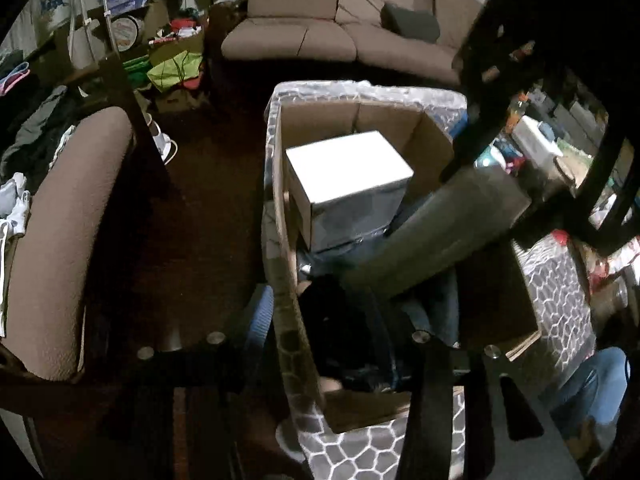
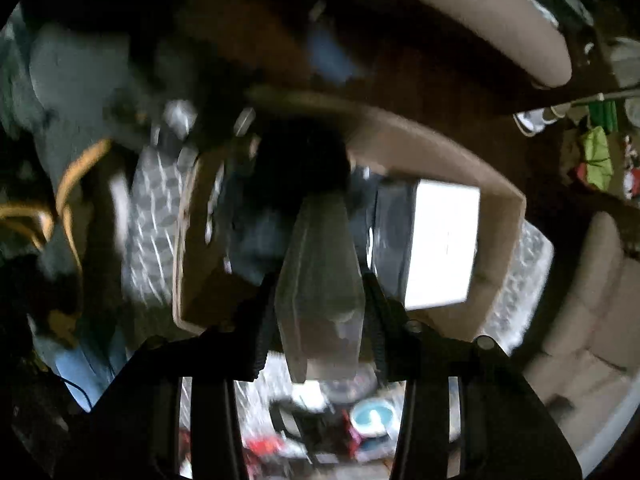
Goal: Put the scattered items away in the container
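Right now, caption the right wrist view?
Right tool grips a clear plastic package above the cardboard box.

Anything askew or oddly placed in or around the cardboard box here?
Yes. The long grey pack held by the right gripper lies slanted across the cardboard box, one end over its rim. The white box inside also sits tilted atop dark items.

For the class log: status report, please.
Right gripper shut on grey box, over cardboard box. Left gripper open, empty. White box already inside.
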A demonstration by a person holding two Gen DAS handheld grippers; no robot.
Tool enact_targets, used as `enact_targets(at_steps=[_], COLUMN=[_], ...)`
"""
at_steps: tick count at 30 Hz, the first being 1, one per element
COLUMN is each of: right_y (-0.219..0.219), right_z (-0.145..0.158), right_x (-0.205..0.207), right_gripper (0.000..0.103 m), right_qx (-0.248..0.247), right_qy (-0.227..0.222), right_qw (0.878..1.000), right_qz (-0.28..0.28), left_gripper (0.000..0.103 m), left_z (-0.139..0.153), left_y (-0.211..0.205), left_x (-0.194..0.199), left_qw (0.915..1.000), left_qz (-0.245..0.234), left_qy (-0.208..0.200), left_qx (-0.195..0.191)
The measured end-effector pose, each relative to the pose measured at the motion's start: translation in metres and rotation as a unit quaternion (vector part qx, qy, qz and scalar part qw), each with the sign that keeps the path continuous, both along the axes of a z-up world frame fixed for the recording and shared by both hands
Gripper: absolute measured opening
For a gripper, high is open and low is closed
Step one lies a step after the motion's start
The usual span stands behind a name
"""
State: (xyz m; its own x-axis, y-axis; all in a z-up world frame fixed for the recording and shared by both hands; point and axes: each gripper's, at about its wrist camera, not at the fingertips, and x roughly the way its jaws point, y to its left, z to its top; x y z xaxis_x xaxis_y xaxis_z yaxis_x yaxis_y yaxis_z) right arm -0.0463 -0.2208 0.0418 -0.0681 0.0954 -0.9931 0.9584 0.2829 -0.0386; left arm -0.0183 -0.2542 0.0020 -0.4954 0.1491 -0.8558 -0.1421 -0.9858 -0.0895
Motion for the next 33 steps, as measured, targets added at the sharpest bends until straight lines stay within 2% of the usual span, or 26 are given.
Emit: enact_targets(at_steps=[2, 4, 7, 9, 10, 12, 13, 14, 16, 19, 22, 24, 28, 31, 33], right_y=[0.003, 0.004, -0.004, -0.005, -0.005, 0.0, 0.003, 0.008, 0.022, 0.047, 0.077, 0.098, 0.156, 0.193, 0.217], right_z=[-0.002, -0.007, -0.004, 0.004, 0.009, 0.022, 0.029, 0.034, 0.043, 0.053, 0.064, 0.062, 0.044, 0.031, 0.023], right_x=[-0.001, 0.004, -0.007, -0.015, -0.018, -0.027, -0.032, -0.036, -0.038, -0.034, -0.024, -0.019, 0.004, 0.01, 0.018], right_gripper=[0.04, 0.04, 0.04, 0.041, 0.04, 0.05, 0.063, 0.072, 0.072, 0.072, 0.072, 0.072, 0.072, 0.081, 0.083], right_qx=[0.023, 0.038, -0.027, -0.093, -0.127, -0.192, -0.223, -0.243, -0.268, -0.301, -0.349, -0.374, -0.426, -0.423, -0.419], right_qy=[-0.021, -0.018, 0.002, 0.034, 0.052, 0.068, 0.074, 0.081, 0.099, 0.135, 0.162, 0.159, 0.141, 0.145, 0.142], right_qw=[1.0, 0.999, 1.0, 0.995, 0.99, 0.976, 0.968, 0.961, 0.95, 0.931, 0.897, 0.874, 0.81, 0.77, 0.742], right_qz=[-0.003, 0.009, -0.014, -0.032, -0.041, -0.074, -0.092, -0.105, -0.126, -0.158, -0.216, -0.266, -0.377, -0.455, -0.503], left_gripper=[0.048, 0.048, 0.048, 0.048, 0.048, 0.048, 0.048, 0.048, 0.048, 0.048, 0.048, 0.048, 0.048, 0.048, 0.048], left_z=[-0.002, -0.004, -0.007, -0.009, -0.01, -0.013, -0.014, -0.015, -0.016, -0.011, -0.006, -0.003, 0.004, 0.014, 0.018], left_y=[0.0, 0.0, -0.001, -0.001, -0.001, -0.001, -0.001, -0.001, -0.001, 0.003, 0.008, 0.011, 0.021, 0.047, 0.065], left_x=[-0.001, -0.002, -0.003, -0.004, -0.005, -0.006, -0.006, -0.007, -0.008, -0.01, -0.012, -0.013, -0.015, -0.012, -0.009], left_qw=[1.0, 0.9999, 0.9997, 0.9996, 0.9995, 0.9992, 0.9991, 0.999, 0.9987, 0.9987, 0.9983, 0.9976, 0.9959, 0.9938, 0.9923], left_qz=[0.004, 0.007, 0.012, 0.016, 0.018, 0.021, 0.023, 0.025, 0.029, 0.041, 0.053, 0.061, 0.074, 0.069, 0.068], left_qy=[-0.004, -0.008, -0.015, -0.019, -0.021, -0.025, -0.027, -0.029, -0.032, -0.013, 0.007, 0.02, 0.047, 0.083, 0.101], left_qx=[-0.004, -0.007, -0.012, -0.016, -0.018, -0.021, -0.023, -0.025, -0.028, -0.026, -0.024, -0.023, -0.022, -0.026, -0.022])
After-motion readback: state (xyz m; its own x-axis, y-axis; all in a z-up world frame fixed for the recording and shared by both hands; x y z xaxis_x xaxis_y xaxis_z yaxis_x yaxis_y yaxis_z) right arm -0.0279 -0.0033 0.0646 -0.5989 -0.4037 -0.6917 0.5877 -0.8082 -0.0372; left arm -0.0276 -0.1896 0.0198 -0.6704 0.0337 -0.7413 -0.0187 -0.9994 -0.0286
